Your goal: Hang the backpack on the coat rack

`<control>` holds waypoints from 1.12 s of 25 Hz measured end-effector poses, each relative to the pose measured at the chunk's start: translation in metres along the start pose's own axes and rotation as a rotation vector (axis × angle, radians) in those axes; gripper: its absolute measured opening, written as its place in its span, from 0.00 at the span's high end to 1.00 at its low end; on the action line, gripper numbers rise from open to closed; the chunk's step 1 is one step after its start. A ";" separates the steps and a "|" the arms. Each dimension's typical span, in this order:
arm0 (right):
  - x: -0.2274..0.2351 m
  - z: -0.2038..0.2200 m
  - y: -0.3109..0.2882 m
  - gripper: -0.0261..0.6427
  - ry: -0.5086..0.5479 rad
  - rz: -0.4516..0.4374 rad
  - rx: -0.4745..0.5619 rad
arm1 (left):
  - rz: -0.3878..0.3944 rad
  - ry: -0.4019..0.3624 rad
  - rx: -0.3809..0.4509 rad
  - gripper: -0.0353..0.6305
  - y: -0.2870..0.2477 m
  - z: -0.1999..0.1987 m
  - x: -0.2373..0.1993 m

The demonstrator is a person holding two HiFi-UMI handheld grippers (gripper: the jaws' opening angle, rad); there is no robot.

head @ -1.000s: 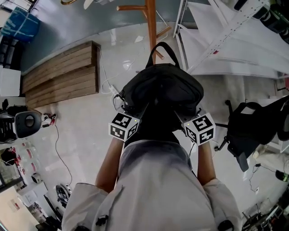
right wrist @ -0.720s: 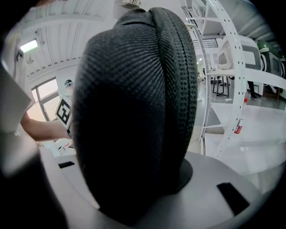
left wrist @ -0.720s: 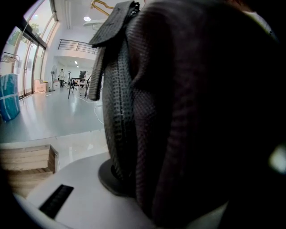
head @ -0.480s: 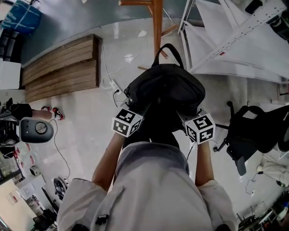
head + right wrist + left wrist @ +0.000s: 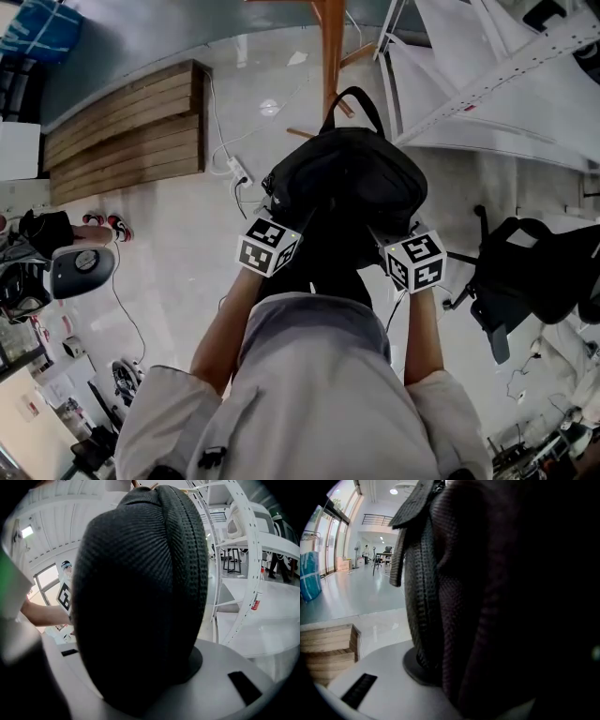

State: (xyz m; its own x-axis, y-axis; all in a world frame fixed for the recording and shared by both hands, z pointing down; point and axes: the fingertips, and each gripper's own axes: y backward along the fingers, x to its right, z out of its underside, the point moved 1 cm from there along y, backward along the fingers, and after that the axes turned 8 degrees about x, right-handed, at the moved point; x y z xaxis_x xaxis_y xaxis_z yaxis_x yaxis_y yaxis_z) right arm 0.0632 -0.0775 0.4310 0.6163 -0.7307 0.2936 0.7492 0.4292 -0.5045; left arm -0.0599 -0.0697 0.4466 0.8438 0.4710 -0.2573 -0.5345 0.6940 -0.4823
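The left claw (image 5: 274,225) pinches one side of the backpack (image 5: 347,178). The bag is held up in front of the coat rack (image 5: 331,47), top loop (image 5: 352,98) free. The right claw (image 5: 398,236) pinches the other side. Pegs seem mostly out of frame; soft fabric could slip, or the loop could miss.

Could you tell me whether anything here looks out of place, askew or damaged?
Nothing looks damaged or spilled. The left gripper and right gripper each clamp a side of the backpack. Only a white power strip with loose cables lies on the floor near the coat rack.
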 end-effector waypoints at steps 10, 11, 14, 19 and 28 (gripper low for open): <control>0.008 0.013 -0.018 0.73 -0.037 -0.001 -0.040 | 0.006 0.025 -0.039 0.78 -0.013 0.017 -0.013; 0.010 0.014 -0.020 0.73 -0.041 -0.001 -0.043 | 0.005 0.023 -0.046 0.78 -0.015 0.018 -0.015; 0.015 0.018 -0.025 0.73 -0.057 0.002 -0.047 | 0.008 0.005 -0.063 0.78 -0.022 0.021 -0.019; 0.020 0.024 -0.035 0.73 -0.079 0.004 -0.058 | 0.016 0.010 -0.082 0.78 -0.030 0.029 -0.027; 0.032 0.038 -0.050 0.72 -0.103 -0.001 -0.081 | 0.025 0.024 -0.115 0.78 -0.045 0.044 -0.037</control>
State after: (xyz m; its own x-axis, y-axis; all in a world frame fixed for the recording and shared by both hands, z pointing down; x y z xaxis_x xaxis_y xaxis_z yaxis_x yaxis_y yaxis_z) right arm 0.0547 -0.1028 0.4966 0.6405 -0.6709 0.3738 0.7303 0.3813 -0.5668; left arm -0.0694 -0.0950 0.5149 0.8319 0.4734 -0.2895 -0.5474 0.6145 -0.5682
